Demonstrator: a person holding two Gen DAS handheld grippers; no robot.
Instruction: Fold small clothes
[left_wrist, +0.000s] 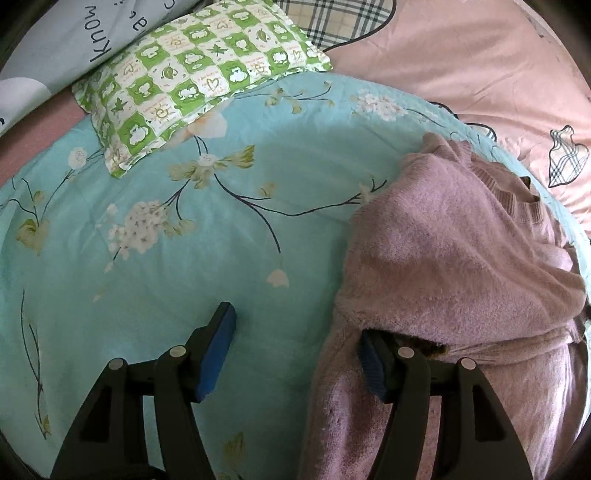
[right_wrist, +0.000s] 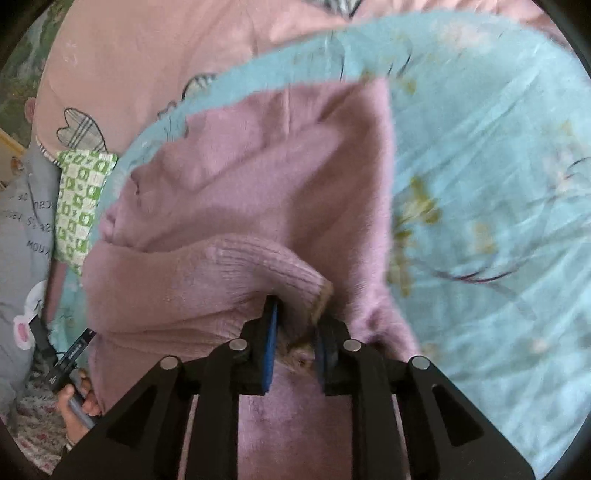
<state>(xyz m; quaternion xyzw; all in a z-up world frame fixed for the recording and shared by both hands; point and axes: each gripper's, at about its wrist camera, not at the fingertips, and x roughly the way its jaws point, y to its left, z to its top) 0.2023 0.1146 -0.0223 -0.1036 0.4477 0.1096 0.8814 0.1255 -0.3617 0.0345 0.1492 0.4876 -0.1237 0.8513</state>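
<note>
A green checked pillow (left_wrist: 192, 79) lies on the far left corner of the turquoise floral quilt (left_wrist: 184, 258), overlapping a pink bedspread (left_wrist: 480, 62) beyond.

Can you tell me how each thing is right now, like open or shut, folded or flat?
left gripper: open, one of its fingers under a sweater flap.
right gripper: shut on the ribbed cuff.
pink sweater: partly folded, bunched, not flat.
green checked pillow: lying on the quilt's edge.
blue floral quilt: spread flat under the sweater.
</note>
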